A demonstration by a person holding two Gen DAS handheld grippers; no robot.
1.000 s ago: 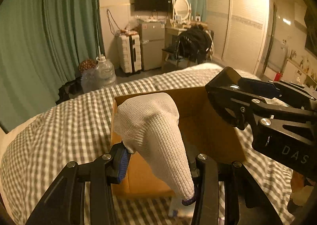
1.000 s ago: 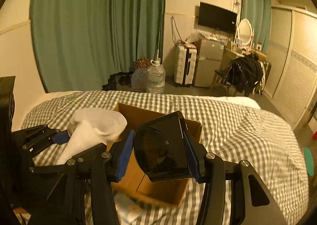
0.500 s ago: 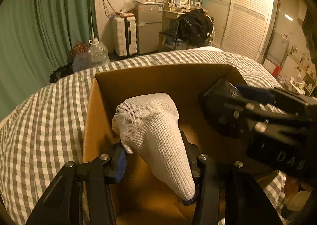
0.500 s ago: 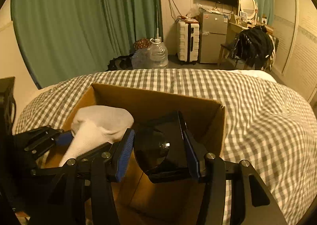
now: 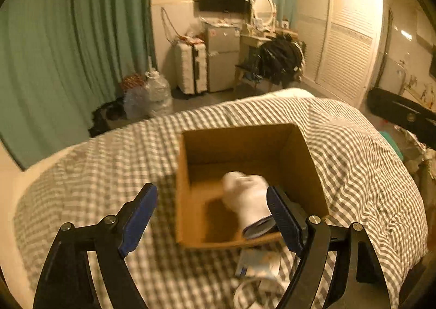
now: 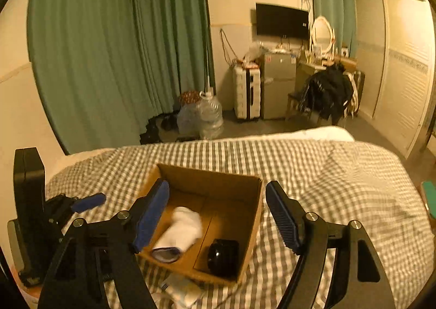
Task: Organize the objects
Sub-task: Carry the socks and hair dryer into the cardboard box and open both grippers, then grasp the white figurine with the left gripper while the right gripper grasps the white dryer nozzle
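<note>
With both grippers [image 5: 211, 220] [image 6: 218, 216] spread wide and empty above the box [image 6: 256, 201], where the sock [image 6: 181, 231] and black cup [image 6: 223, 256] lie, we should lift clear without nudging its walls.

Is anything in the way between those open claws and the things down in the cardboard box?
Nothing visible. The cardboard box is open-topped, with no flaps or lid over it. The white sock and the black object lie uncovered on its floor, side by side. The left gripper and right gripper are both open above it.
</note>
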